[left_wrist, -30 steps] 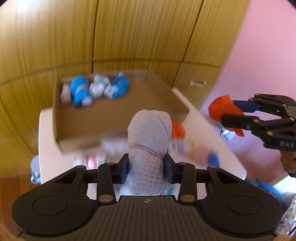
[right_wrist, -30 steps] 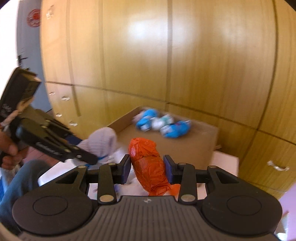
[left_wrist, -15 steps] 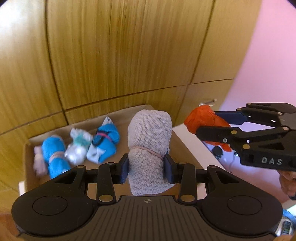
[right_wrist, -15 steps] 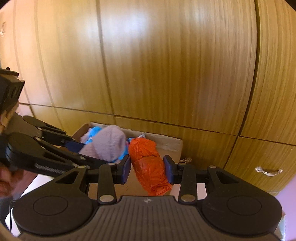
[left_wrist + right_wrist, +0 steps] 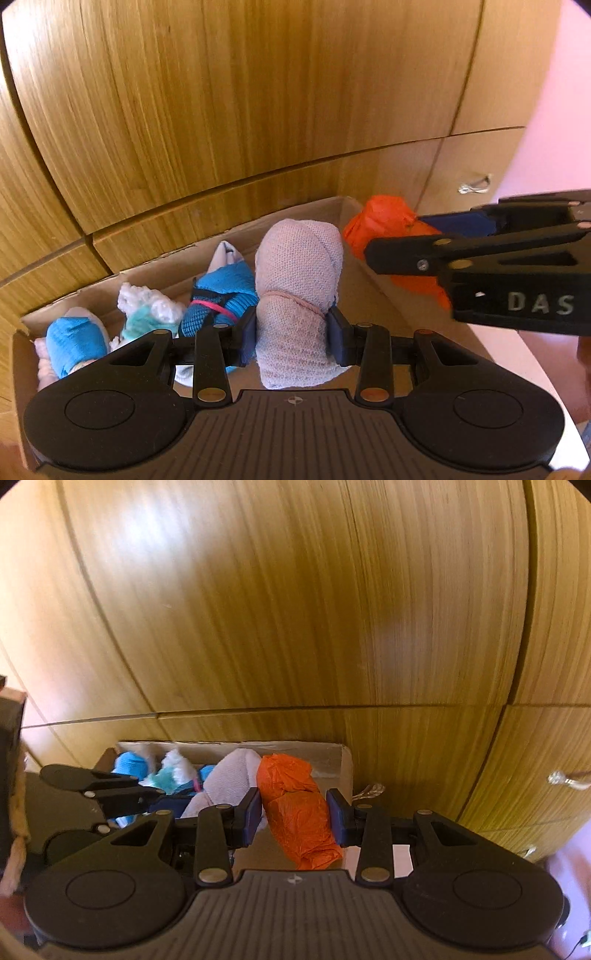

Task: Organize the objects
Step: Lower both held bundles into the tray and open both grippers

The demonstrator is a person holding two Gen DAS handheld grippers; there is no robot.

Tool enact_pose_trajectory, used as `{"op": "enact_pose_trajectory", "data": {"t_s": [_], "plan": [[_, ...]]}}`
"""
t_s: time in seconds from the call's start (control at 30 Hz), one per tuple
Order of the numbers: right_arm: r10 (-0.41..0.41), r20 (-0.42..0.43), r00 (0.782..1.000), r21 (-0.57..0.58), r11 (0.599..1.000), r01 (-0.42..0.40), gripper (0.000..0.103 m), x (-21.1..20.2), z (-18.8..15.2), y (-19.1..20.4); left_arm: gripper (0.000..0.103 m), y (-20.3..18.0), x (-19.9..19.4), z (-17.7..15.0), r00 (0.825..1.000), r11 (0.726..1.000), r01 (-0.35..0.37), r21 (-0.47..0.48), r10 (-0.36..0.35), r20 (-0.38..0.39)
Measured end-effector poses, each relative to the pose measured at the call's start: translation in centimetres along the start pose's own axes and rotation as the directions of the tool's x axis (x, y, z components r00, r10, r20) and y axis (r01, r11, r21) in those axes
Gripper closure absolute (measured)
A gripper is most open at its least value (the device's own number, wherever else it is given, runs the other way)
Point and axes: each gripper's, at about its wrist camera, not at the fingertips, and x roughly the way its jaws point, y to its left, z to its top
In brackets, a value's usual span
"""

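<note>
Holding two rolled bundles above the cardboard box, the landmark for every place below.

Item 1: grey knitted bundle. A soft roll bound at the waist by a thin band, probably light and springy. The left gripper has its pads pressed on either side just under that band, a narrow hold. It hangs over the right half of the box, beside the blue bundle with a pink tie. The banded waist looks like the best place to take it; the loose ends would likely give way.

Item 2: orange bundle. Crinkled, thin material, judged light and perhaps slippery. The right gripper clasps its middle between narrow jaws, over the right end of the box.

Already lying in the box, left end: a blue bundle and a white and teal bundle.

Views: the left wrist camera shows the row in the box clearly, and the orange bundle over the box's right wall. The right wrist camera shows both held bundles side by side and touching, and a metal handle on the wooden cupboard behind the box; the box floor is mostly hidden there.
</note>
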Motion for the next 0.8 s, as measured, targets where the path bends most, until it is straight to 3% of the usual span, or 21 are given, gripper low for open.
{"op": "enact_pose_trajectory", "data": {"t_s": [0.43, 0.67, 0.8], "plan": [[-0.047, -0.036, 0.998, 0.046, 0.998, 0.049, 0.069, 3.1, -0.1, 0.3, 0.055, -0.5, 1.3, 0.2, 1.000, 1.000, -0.003, 0.007, 0.003, 0.007], [-0.037, 0.021, 0.999, -0.036, 0.999, 0.038, 0.058, -0.2, 0.2, 0.9, 0.050, -0.9, 1.0, -0.1, 1.000, 1.000, -0.004, 0.023, 0.003, 0.013], [0.007, -0.002, 1.000, -0.094, 0.996, -0.008, 0.056, -2.7, 0.0, 0.6, 0.044, -0.3, 0.5, -0.2, 1.000, 1.000, -0.003, 0.013, 0.003, 0.017]]}}
